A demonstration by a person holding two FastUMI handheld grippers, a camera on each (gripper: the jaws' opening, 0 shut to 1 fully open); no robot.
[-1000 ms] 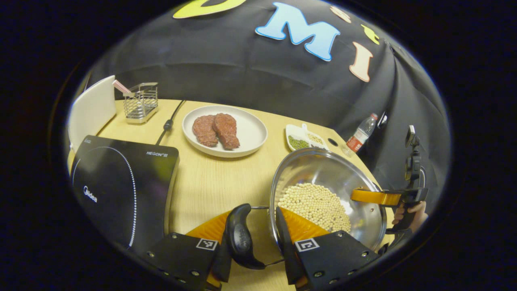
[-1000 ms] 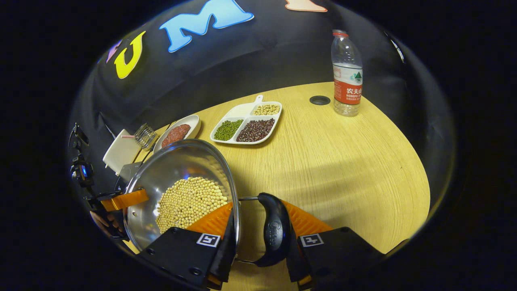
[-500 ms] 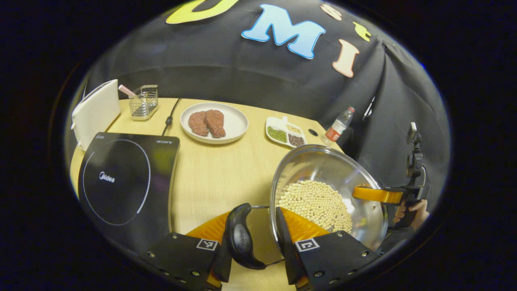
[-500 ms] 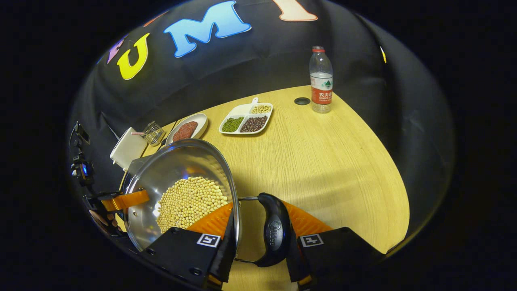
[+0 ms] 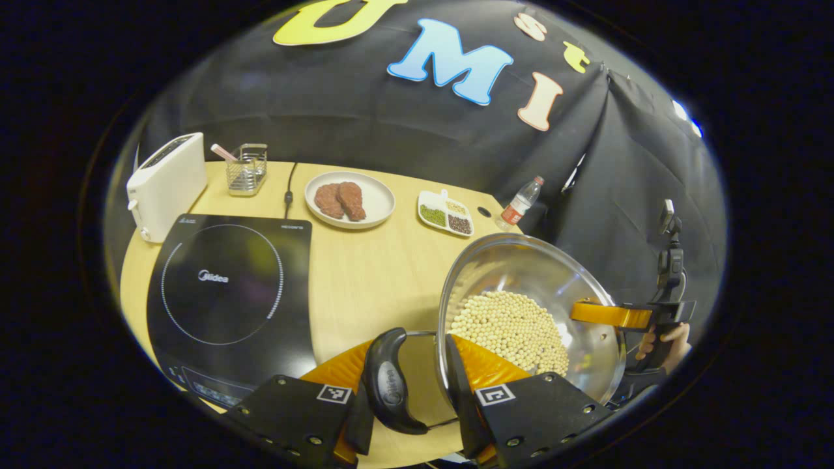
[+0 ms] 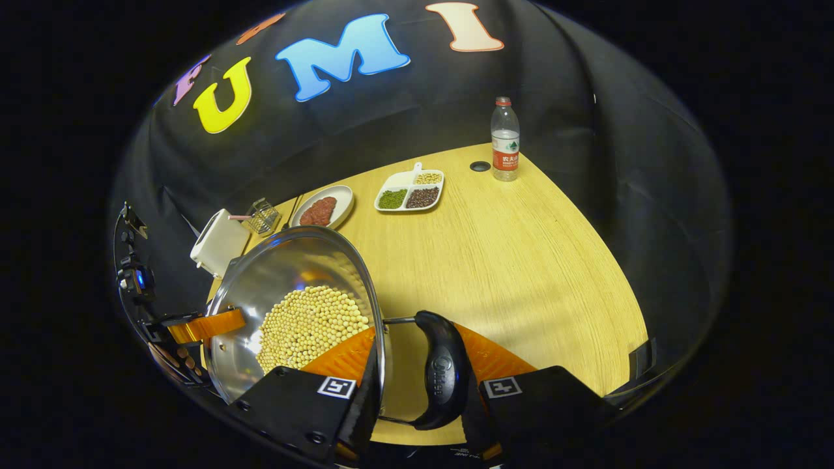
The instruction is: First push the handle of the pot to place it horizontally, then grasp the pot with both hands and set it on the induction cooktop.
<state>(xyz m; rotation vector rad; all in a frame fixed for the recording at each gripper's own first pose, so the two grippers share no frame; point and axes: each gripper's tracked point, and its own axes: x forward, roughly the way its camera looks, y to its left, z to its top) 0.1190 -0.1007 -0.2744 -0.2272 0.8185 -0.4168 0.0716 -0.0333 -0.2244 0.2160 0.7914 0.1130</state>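
A steel pot (image 5: 528,280) half full of soybeans (image 5: 508,329) hangs in the air above the wooden table (image 5: 371,273), held from both sides. My left gripper (image 5: 414,365) is shut on its black side handle (image 5: 389,384) and rim: one finger outside the handle, the other inside the wall. My right gripper (image 6: 417,355) clamps the opposite handle (image 6: 440,378) and rim of the pot (image 6: 293,267) the same way. Across the pot, the right gripper (image 5: 603,314) and the hand holding it show in the left gripper view. The black induction cooktop (image 5: 228,286) lies on the table, left of the pot.
Behind the cooktop stand a white toaster (image 5: 166,185) and a wire basket (image 5: 246,170). A plate (image 5: 378,198) with two meat pieces, a divided dish of beans (image 5: 446,212) and a water bottle (image 5: 518,205) sit along the far edge. Bare tabletop (image 6: 521,260) stretches right of the pot.
Both grippers have risen with the pot, so the table looks farther off. The whole cooktop has come into the left gripper view. Both grips are unchanged.
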